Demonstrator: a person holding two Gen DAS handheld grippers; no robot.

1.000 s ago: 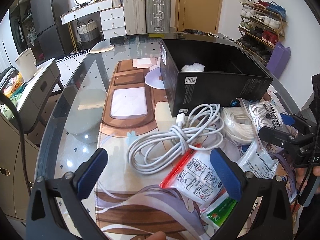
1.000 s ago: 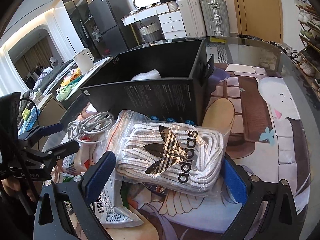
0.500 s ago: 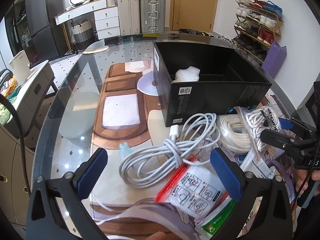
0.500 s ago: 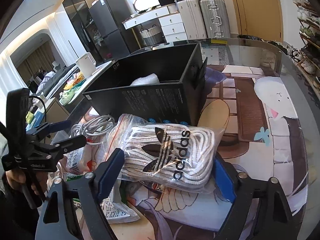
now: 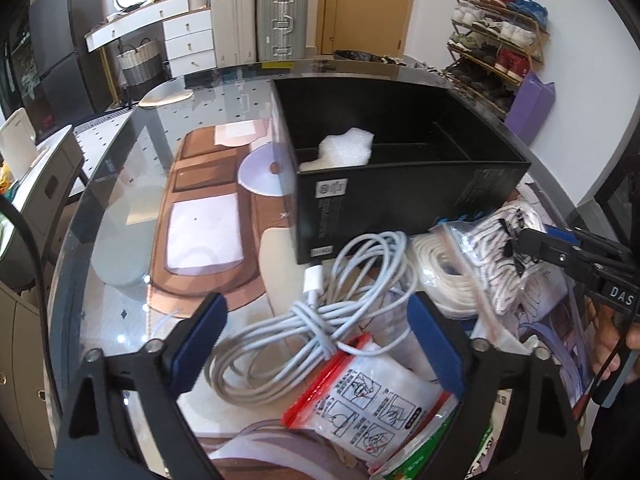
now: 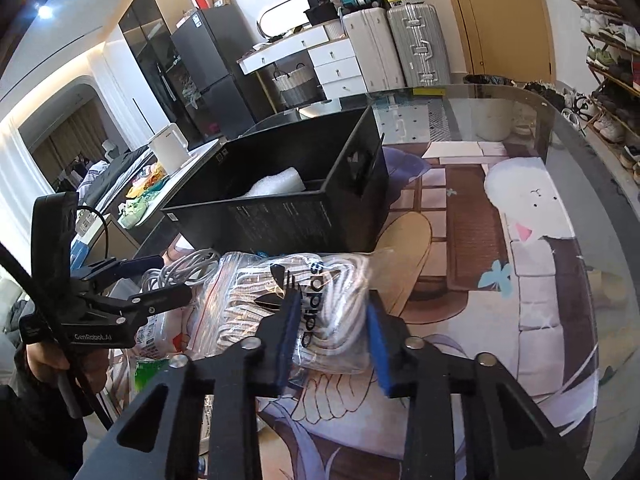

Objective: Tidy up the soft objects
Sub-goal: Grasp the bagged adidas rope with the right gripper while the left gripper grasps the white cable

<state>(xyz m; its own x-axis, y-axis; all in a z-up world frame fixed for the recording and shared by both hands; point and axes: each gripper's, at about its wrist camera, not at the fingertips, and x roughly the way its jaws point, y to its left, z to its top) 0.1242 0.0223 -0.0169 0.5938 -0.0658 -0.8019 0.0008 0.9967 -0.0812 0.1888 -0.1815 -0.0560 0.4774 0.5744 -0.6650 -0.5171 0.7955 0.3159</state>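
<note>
2 suitcases [image 5: 258, 20] beside wooden door [image 5: 364, 4]

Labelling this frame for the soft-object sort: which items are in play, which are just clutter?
In play: adidas bag of rope, pinched by the right gripper; white cable bundle; red-zip packet; black box holding foam; open left gripper.

Clutter: suitcases, shoe rack, white kettle.

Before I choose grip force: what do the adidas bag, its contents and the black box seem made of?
adidas bag: thin clear plastic, glossy and creased, with a red zip strip. Contents: white woven cord, likely laces, matte. Black box: apparently stiff matte cardboard, with straight, sharp edges. The right gripper pinches the bag.
</note>
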